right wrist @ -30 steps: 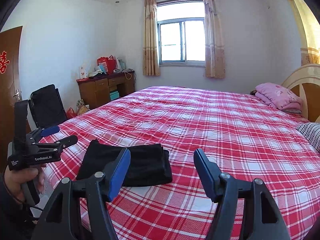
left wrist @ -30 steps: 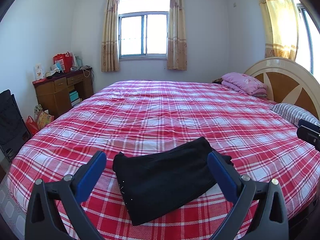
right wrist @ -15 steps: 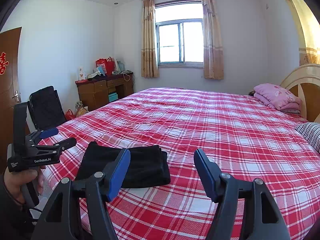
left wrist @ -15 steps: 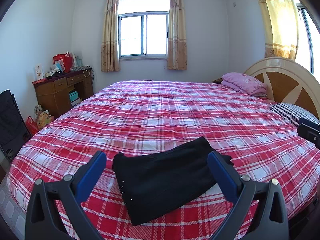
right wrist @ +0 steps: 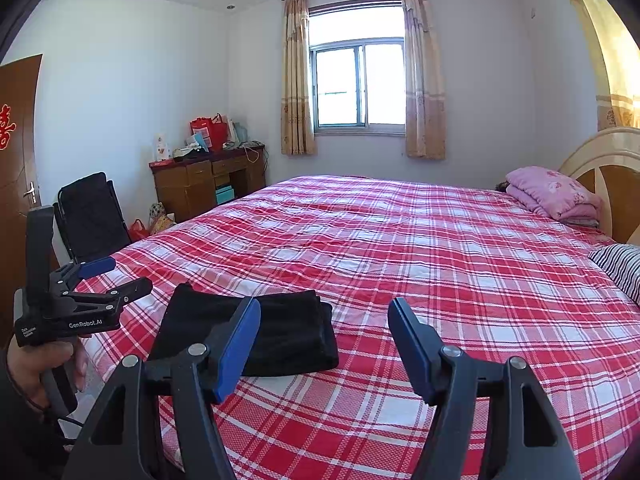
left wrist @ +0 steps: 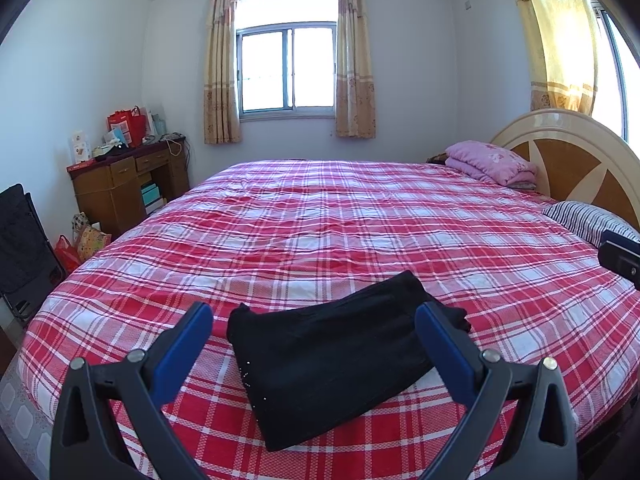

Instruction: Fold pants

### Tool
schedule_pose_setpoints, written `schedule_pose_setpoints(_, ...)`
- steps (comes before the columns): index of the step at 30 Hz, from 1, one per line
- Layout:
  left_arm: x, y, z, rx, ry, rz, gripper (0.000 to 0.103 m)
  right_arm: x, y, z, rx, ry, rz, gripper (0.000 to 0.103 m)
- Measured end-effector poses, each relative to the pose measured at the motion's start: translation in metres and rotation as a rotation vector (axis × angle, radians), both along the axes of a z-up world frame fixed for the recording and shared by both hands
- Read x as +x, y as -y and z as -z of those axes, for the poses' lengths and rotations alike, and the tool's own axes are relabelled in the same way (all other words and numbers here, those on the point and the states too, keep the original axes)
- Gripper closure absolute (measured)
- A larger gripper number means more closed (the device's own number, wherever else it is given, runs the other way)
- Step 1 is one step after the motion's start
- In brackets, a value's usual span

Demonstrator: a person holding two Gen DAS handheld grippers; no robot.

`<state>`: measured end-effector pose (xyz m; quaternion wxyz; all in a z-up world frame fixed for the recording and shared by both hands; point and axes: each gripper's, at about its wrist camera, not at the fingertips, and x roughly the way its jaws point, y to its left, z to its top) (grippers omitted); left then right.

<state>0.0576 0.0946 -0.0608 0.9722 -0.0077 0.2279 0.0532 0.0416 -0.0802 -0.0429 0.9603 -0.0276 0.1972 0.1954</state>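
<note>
- Red-checked bed (left wrist: 320, 216): it carries only the task's garment near its front edge.
- Black pants (left wrist: 340, 356): already a compact folded bundle lying flat; the folding looks finished, or nearly so.
- Left tongs (left wrist: 314, 344) and right tongs (right wrist: 324, 344): both spread wide, holding nothing, hovering clear of the cloth.

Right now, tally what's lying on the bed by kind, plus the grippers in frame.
Black folded pants: 1
Pink folded blanket: 1
Striped pillow: 1
Grippers, both open and empty: 2, left gripper and right gripper
Total: 5, with the three soft items on the red plaid bed.
</note>
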Motion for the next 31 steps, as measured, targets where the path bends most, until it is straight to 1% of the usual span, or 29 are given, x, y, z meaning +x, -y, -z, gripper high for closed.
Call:
schedule_pose_setpoints(2,-0.001,0.0,-0.002,0.009,0.005,0.002,0.0,0.0,0.0,0.0,-0.001,0.0,0.002,0.035)
schedule_pose_setpoints(6,-0.005,0.002,-0.006,0.041,0.04,-0.019,0.0,0.001,0.001,0.0,-0.005,0.0,0.004,0.035)
schedule_pose_setpoints(9,-0.007,0.007,-0.01,0.09,0.062,-0.049,0.0,0.001,0.0,0.0,-0.013,0.004,0.006,0.035)
schedule_pose_setpoints(13,-0.005,0.003,-0.01,0.048,0.055,-0.038,0.0,0.0,-0.001,0.001,-0.023,0.009,0.006,0.035)
schedule_pose_setpoints(22,-0.002,-0.003,-0.006,0.045,0.037,-0.064,0.0,0.001,-0.002,0.002,-0.027,0.006,0.007,0.035)
schedule_pose_setpoints(26,-0.002,-0.004,-0.002,0.04,0.034,-0.06,0.0,0.004,-0.003,0.005,-0.036,-0.001,0.007,0.035)
schedule_pose_setpoints(31,-0.001,-0.003,0.002,0.053,0.035,-0.056,0.0,0.007,-0.005,0.008,-0.044,-0.015,0.008,0.035)
